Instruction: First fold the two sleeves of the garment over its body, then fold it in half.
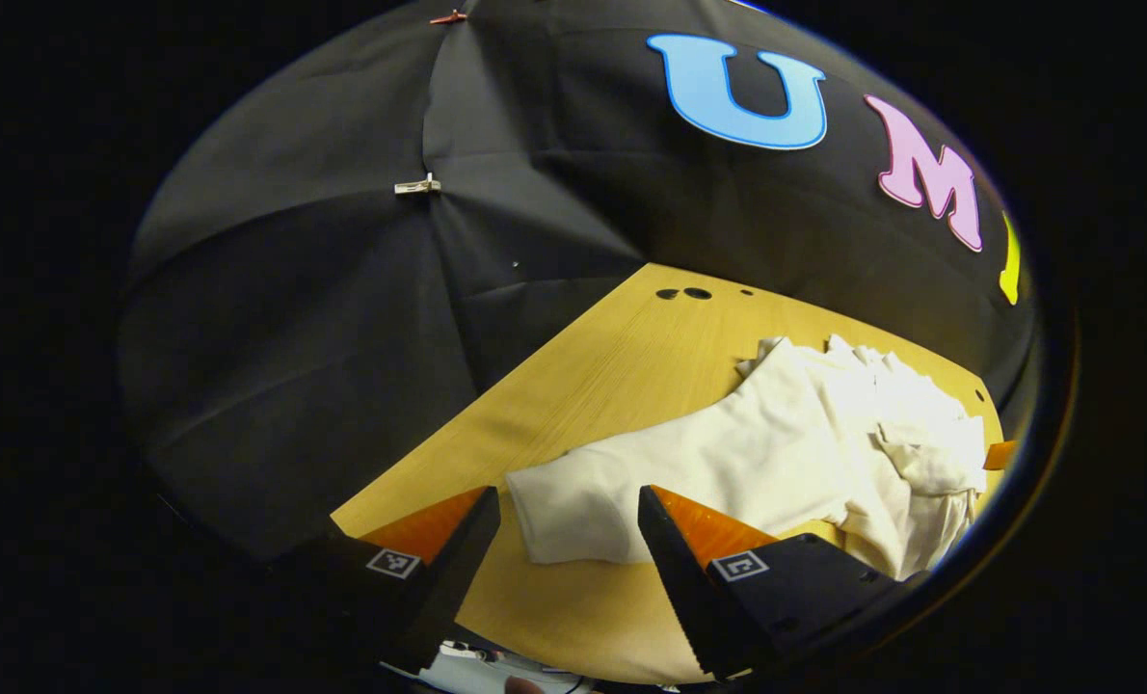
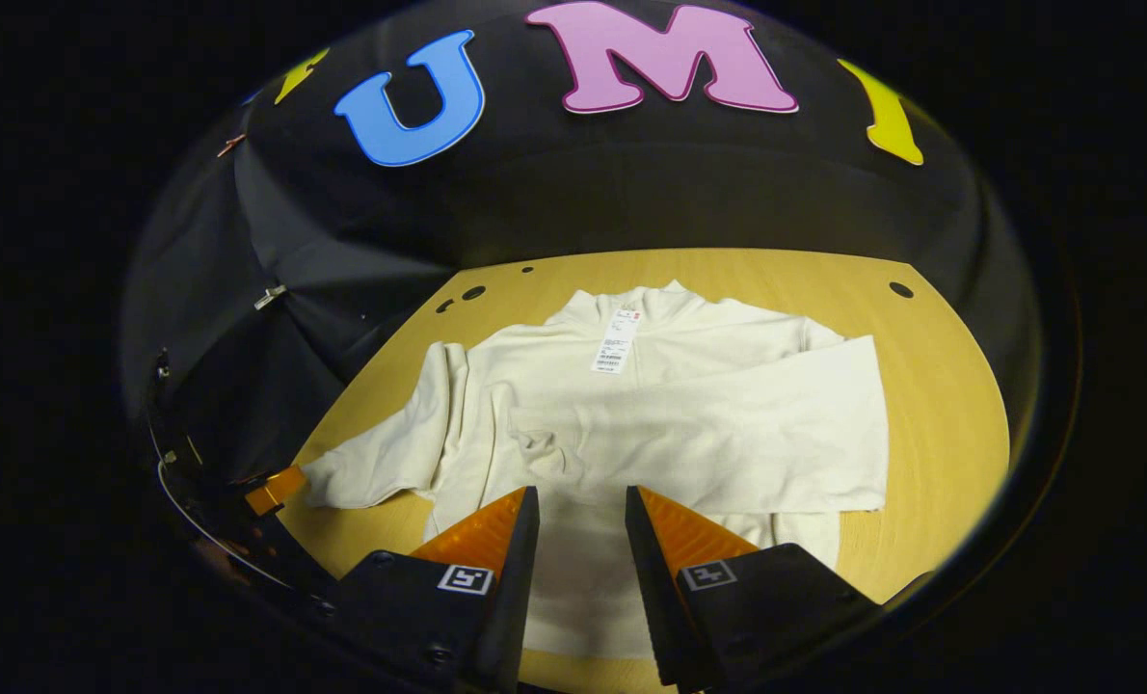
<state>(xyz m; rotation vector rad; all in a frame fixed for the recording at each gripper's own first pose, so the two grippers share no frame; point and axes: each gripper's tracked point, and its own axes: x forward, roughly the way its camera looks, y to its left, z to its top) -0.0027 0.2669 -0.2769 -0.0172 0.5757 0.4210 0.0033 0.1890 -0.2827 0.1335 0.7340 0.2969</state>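
A cream garment lies flat on a yellow wooden table in the booth, collar toward the black back wall, a white tag showing at the neck. In the right gripper view, one sleeve is already folded across the body, its cuff near the middle of the chest; the other sleeve is spread out to the side, its cuff near the table's edge. The right gripper hangs above the garment's lower hem, its fingers a narrow gap apart and gripping nothing (cloth shows between them, but neither presses on it). In the left gripper view, the left gripper hovers over the unfolded sleeve's cuff, fingers wide apart to either side of it and not closed on it. The rest of the garment bunches toward the table's far side in that view. Small dark holes dot the tabletop near the wall.
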